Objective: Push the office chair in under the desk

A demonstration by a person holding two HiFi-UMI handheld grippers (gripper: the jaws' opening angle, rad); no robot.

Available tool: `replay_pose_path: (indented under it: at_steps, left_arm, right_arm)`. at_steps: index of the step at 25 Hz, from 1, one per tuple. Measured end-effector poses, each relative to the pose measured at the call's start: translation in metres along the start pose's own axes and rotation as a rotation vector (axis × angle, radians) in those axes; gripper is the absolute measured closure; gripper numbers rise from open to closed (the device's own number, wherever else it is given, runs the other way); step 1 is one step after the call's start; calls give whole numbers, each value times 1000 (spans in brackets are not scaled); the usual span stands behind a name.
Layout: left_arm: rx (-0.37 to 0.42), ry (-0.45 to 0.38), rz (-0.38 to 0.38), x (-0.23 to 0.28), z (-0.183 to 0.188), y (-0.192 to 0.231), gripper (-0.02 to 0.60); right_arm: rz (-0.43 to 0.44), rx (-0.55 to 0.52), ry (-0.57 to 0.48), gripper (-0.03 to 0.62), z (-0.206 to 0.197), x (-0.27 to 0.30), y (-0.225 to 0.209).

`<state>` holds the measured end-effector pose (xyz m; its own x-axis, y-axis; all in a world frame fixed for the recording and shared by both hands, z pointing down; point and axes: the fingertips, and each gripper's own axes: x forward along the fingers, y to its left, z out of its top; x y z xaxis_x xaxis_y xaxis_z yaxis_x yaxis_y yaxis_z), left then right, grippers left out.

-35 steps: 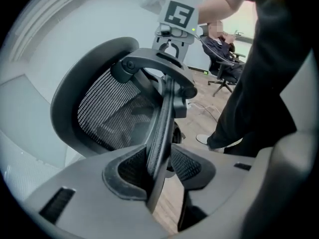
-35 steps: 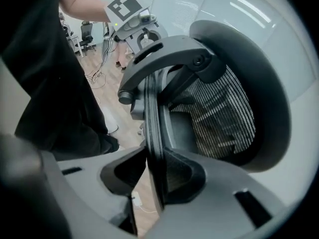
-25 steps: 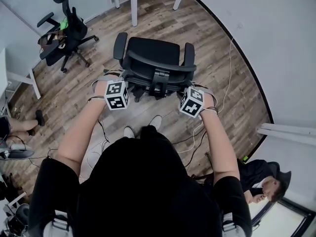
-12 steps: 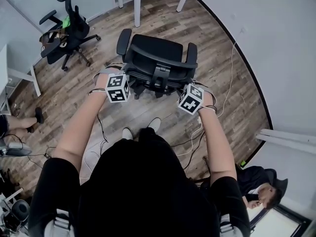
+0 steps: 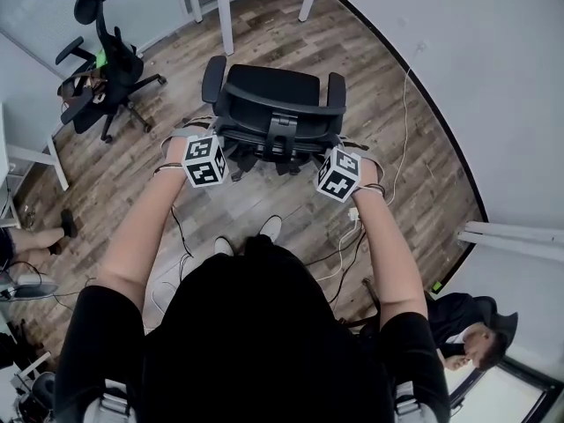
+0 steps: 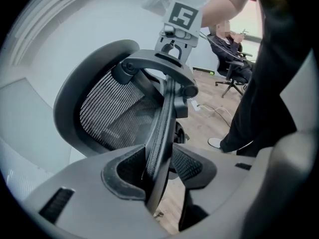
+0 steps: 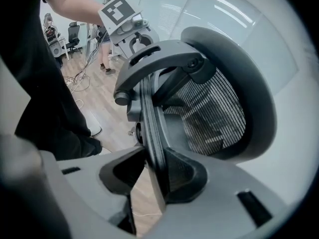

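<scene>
Item: office chair (image 5: 273, 104), black, mesh backrest, two armrests, standing on the wood-plank floor (image 5: 379, 130) in the middle of the room; backrest toward the person, seat facing the white desk (image 5: 225, 16), whose legs show at the top of the head view. The chair is near the desk but short of it, not under it. Left tool (image 6: 158, 176): jaws apart, wider than the backrest rim (image 6: 164, 118), which runs up between the two pads; the tool straddles the rim on the chair's left side and does not clamp it. Right tool (image 7: 152, 176): jaws apart and just now opening; the rim on the chair's right side passes between them and lies against the outer ribbed pad, with a gap at the other pad through which the floor shows. Marker cubes, one per tool: left (image 5: 204, 159), right (image 5: 339, 174), both level with the top of the backrest. Also present: a second office chair (image 5: 101, 77) at far left, well apart; loose cables (image 5: 348, 236) on the floor beside the person's shoes (image 5: 269, 229); a seated person (image 5: 467, 320) at lower right.
</scene>
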<state>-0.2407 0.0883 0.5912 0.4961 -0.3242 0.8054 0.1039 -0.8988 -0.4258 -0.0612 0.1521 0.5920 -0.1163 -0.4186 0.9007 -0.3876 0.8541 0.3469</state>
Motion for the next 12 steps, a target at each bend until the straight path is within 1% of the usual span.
replay_pose_path:
  at_steps: [3,8,12]
  left_arm:
    - [-16,12,-5,8,12,7,418]
    - [-34,25,11,27,32,19,417]
    - [-59,46,2,39,40,33,417]
  right_arm:
    - [-6,-12,-11,465,-12,0,-15]
    - [-30,-25,-26,462,-35,2,-36]
    - [-48,-40,-38,462,-44,6,-55]
